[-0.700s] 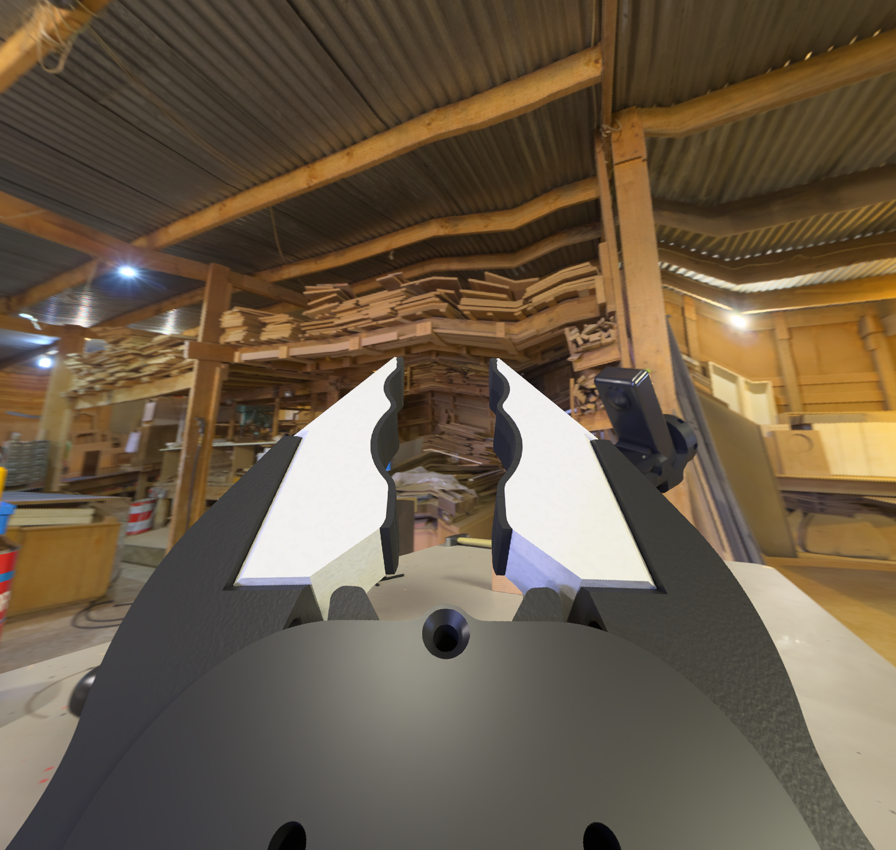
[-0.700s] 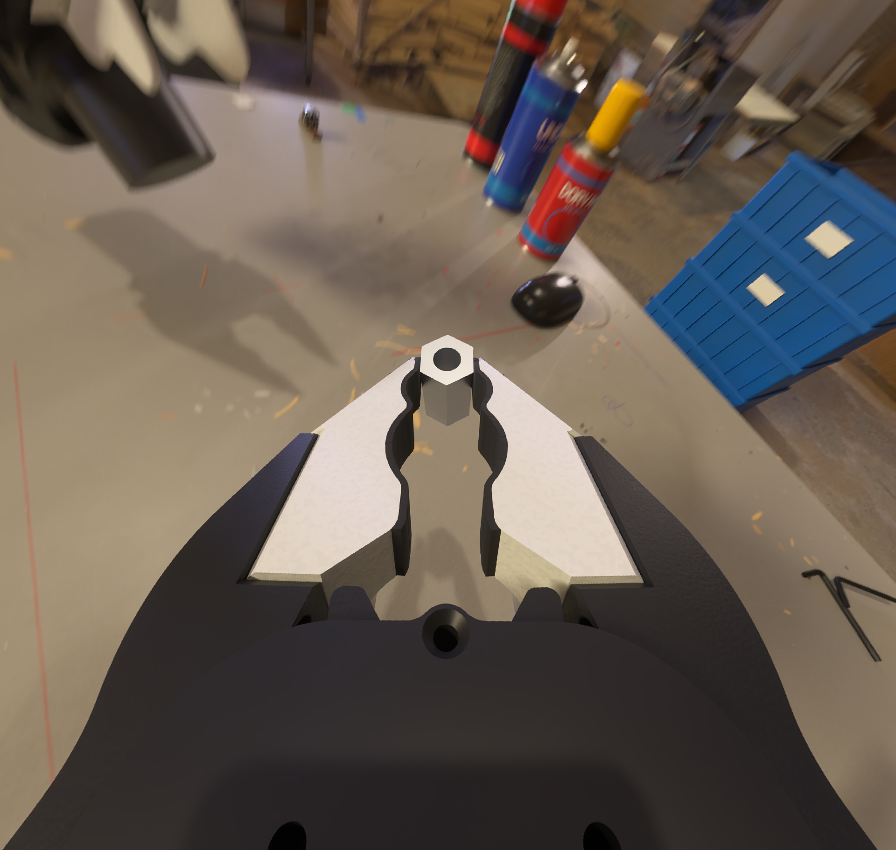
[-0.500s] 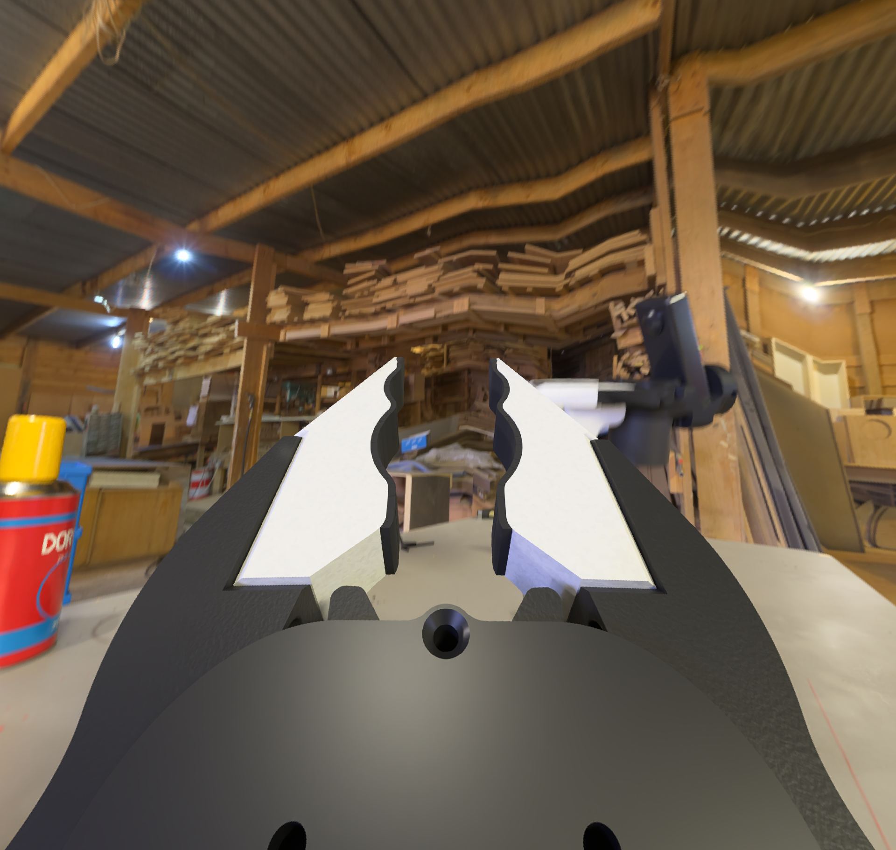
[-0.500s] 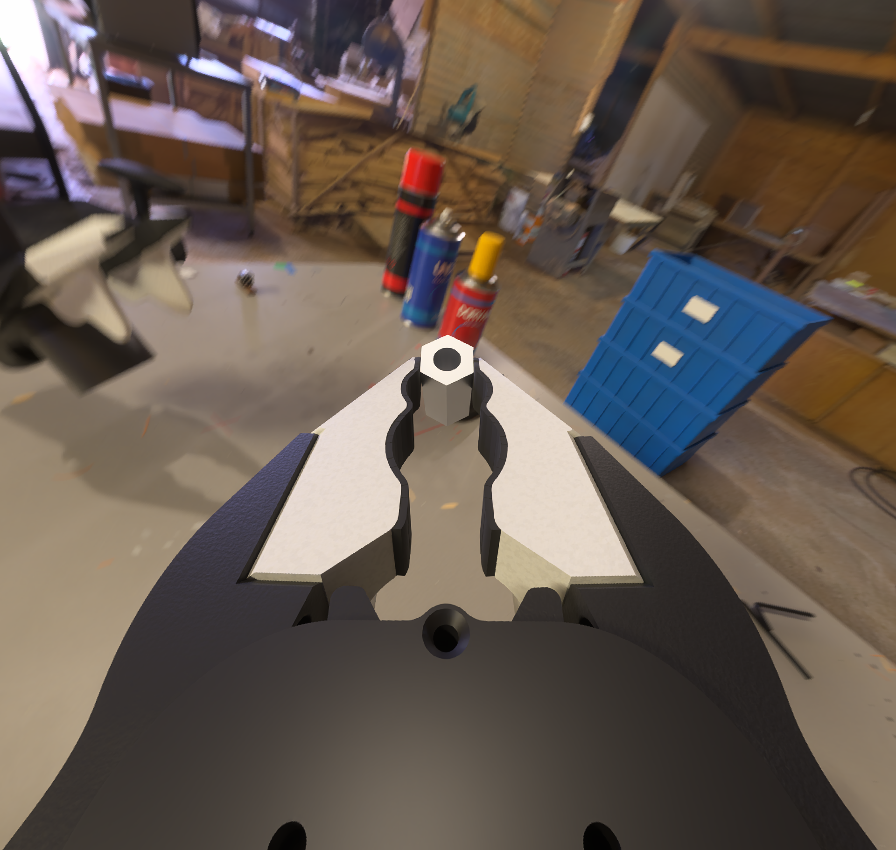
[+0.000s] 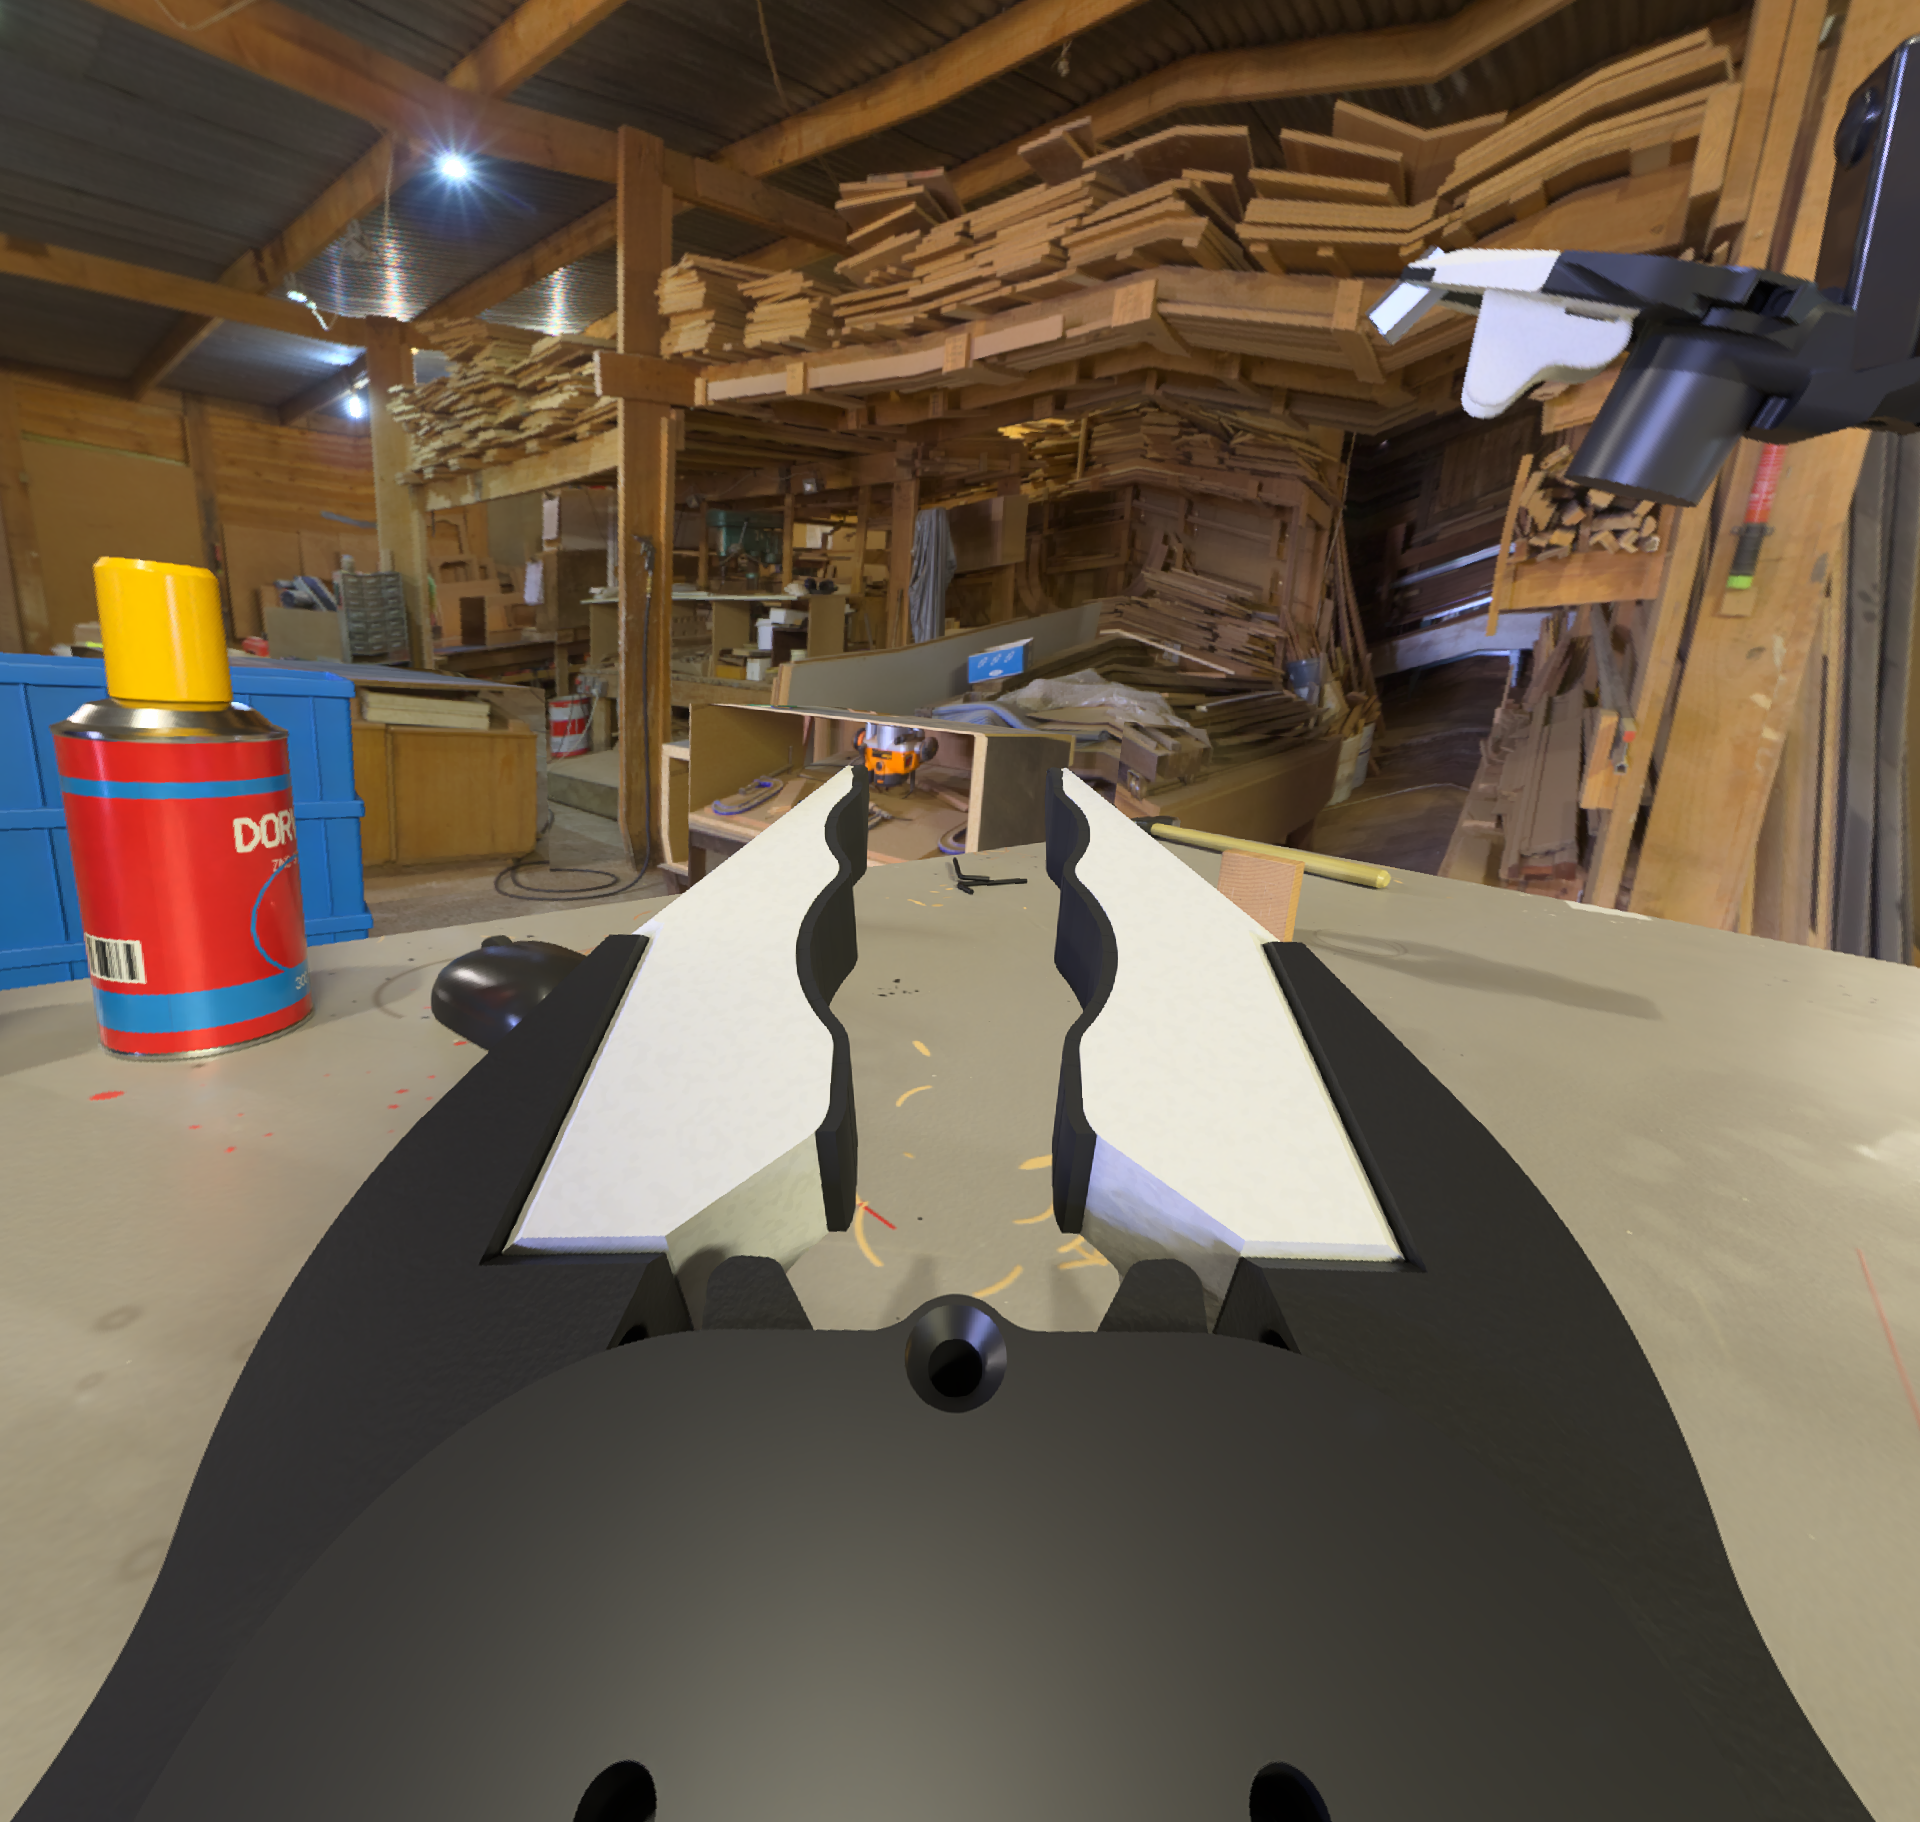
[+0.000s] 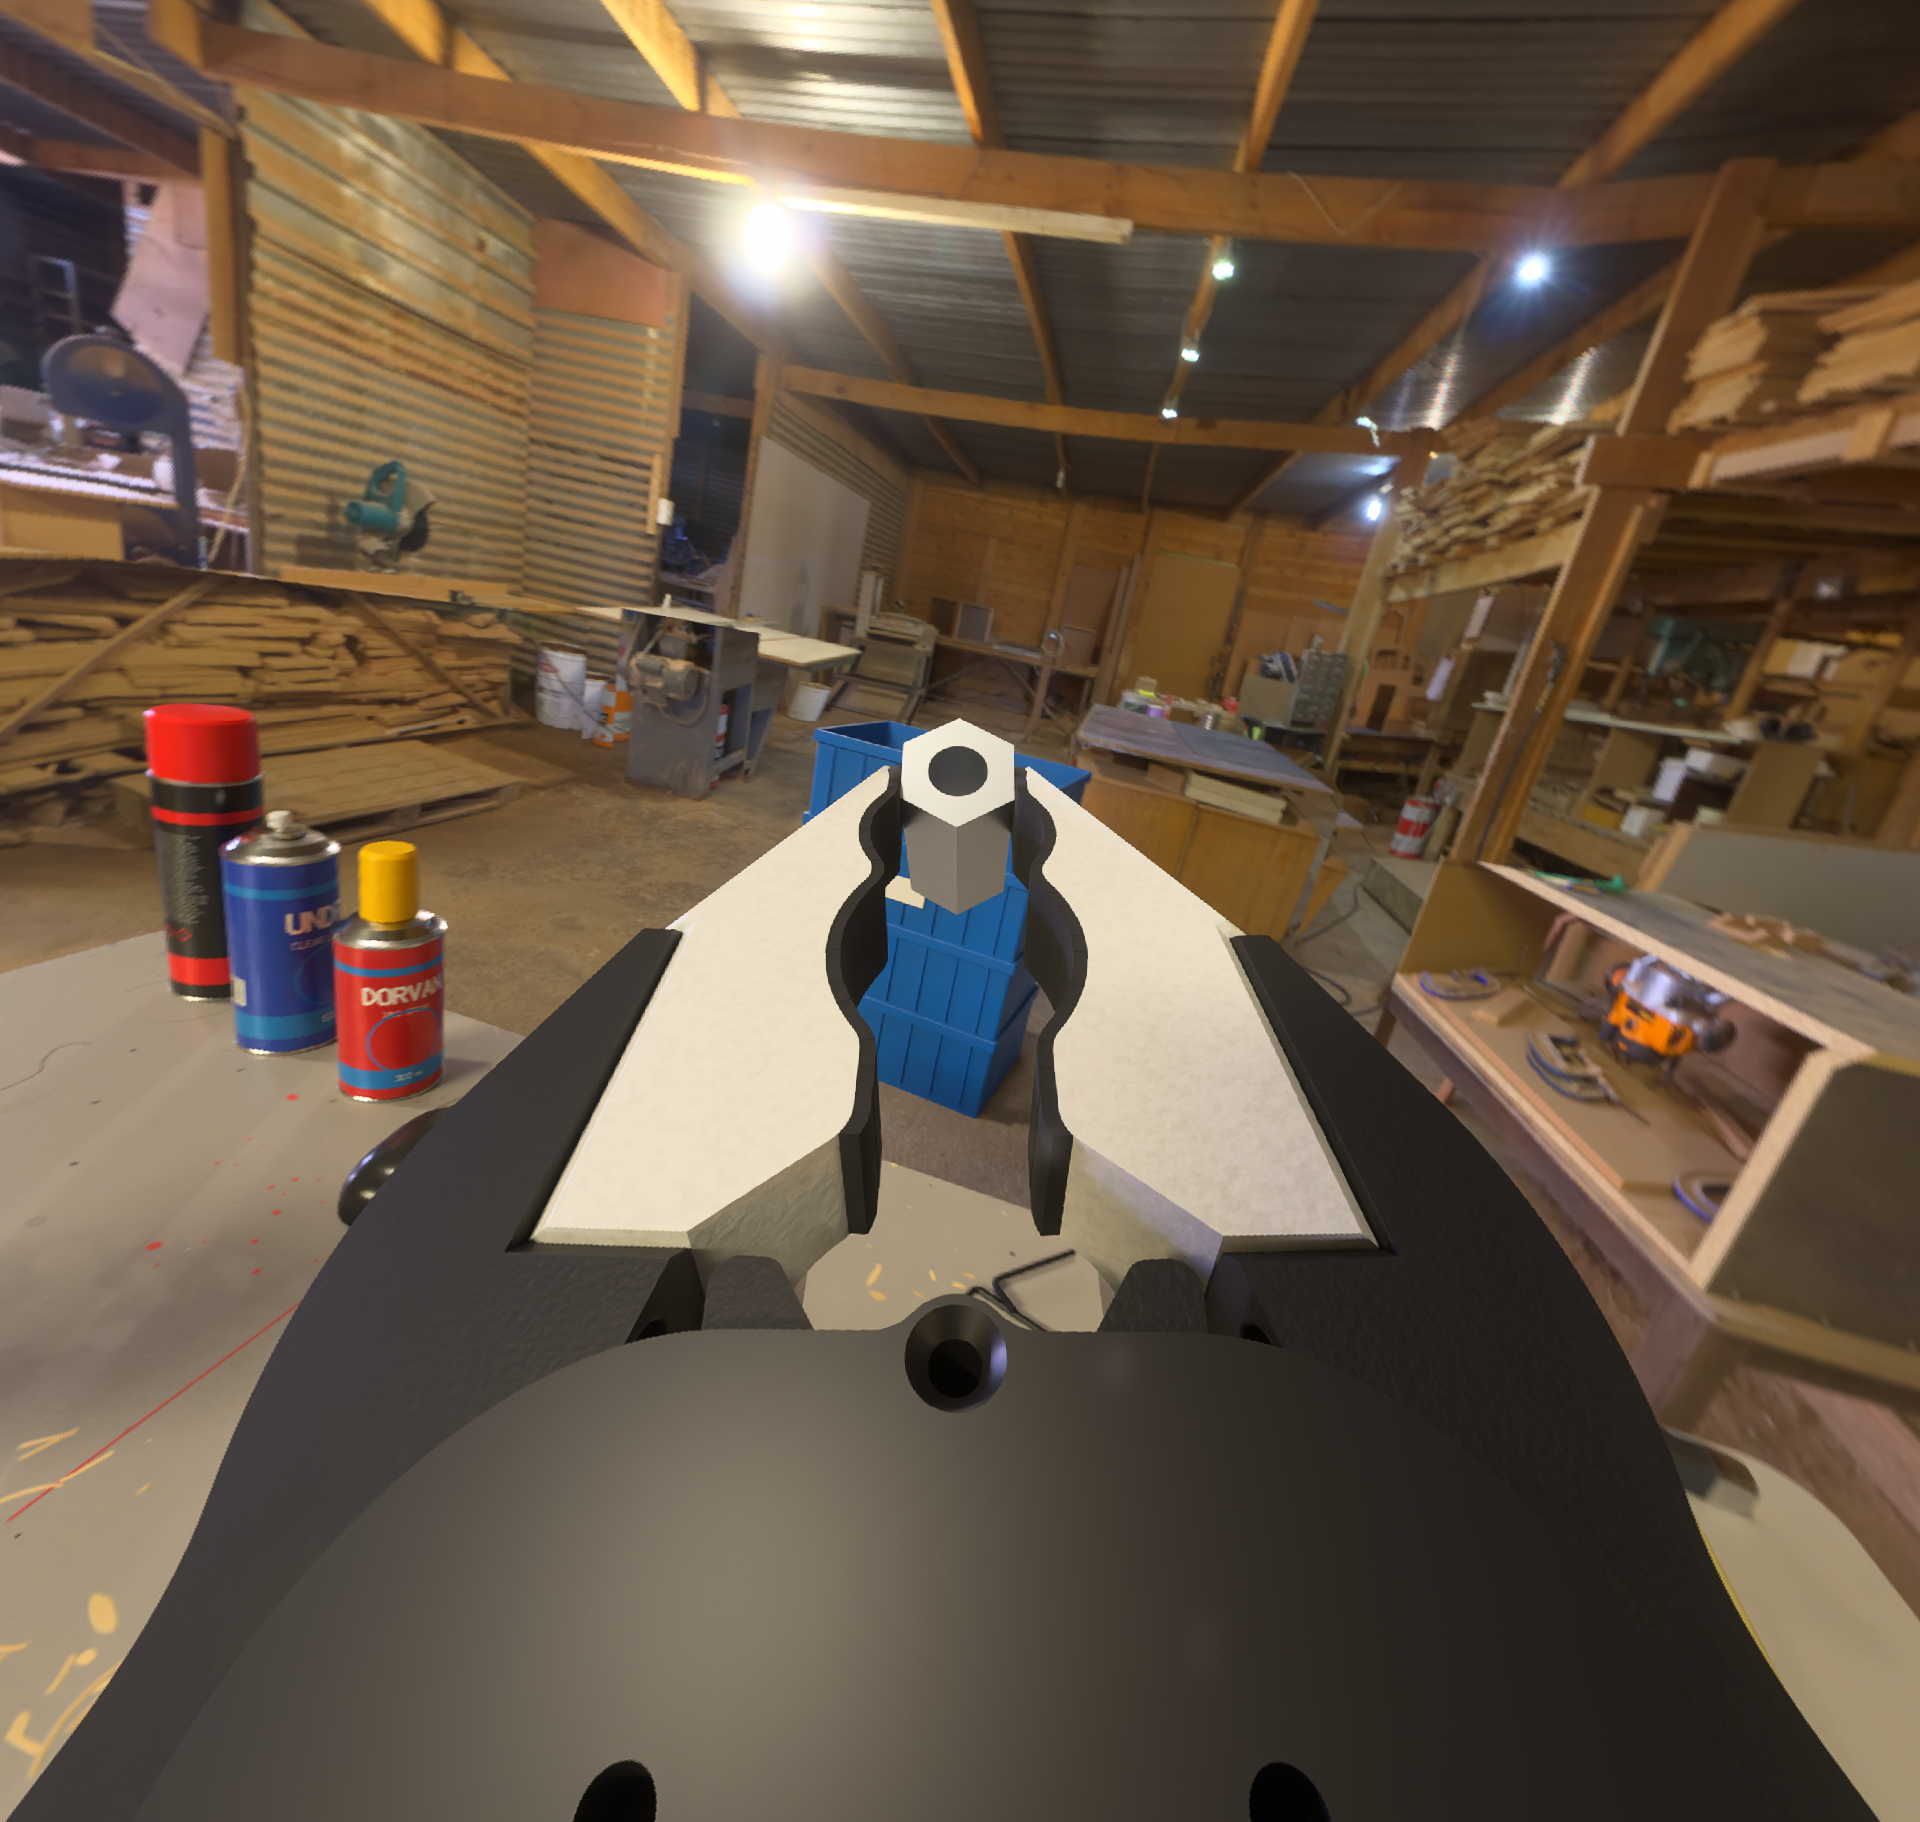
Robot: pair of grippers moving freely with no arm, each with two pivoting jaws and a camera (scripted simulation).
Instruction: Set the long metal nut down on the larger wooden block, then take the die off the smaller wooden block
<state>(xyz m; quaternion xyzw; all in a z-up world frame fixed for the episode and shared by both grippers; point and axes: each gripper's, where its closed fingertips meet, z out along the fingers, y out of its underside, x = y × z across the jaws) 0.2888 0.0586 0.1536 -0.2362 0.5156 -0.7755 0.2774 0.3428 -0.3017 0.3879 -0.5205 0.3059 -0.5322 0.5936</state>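
My right gripper [image 6: 957, 785] is clamped on the long metal nut [image 6: 956, 827], pinched upright at the fingertips, lifted above the grey table [image 6: 156, 1201] and aimed out past its edge toward the blue crate [image 6: 951, 1003]. My left gripper [image 5: 956, 796] hangs low over the table with jaws parted and nothing between them; a wooden block [image 5: 1260, 894] stands just right of its right finger, which one I can't tell. Red spray can with yellow cap [image 5: 177, 816] stands at left; die not visible.
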